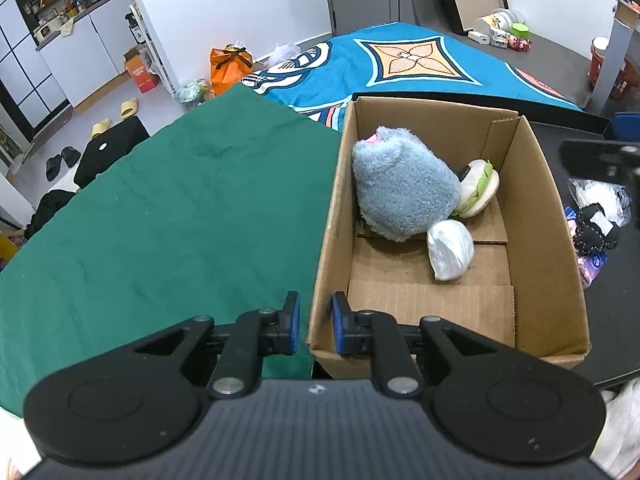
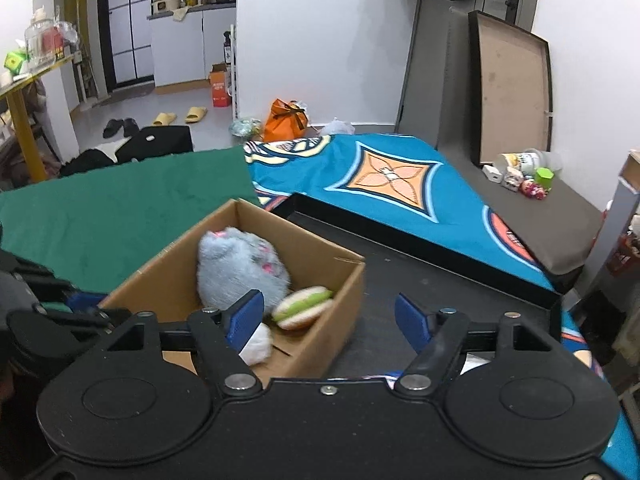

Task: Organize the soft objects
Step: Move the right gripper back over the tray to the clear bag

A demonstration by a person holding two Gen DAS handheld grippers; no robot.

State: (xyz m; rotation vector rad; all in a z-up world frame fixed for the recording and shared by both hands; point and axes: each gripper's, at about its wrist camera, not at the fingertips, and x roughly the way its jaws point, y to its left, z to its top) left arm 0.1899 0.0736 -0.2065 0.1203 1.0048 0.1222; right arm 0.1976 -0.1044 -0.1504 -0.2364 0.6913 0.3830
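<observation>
Cardboard box [image 1: 532,216]: left gripper [image 1: 315,322] straddles wall; right gripper [image 2: 329,314] spread, empty.

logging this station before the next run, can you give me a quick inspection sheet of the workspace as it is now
surface: green cloth to the left, black tabletop under the box and to its right.
job's things: cardboard box holds a grey plush toy, a plush burger and a white bundle.
clutter: small packets and a black knitted item right of the box.
grippers: left gripper straddles the box's near left corner, open, holding nothing; right gripper open, empty, over the box's right wall.
cables: nothing seen.
surroundings: blue patterned cloth, orange bag, yellow slippers on the floor.
</observation>
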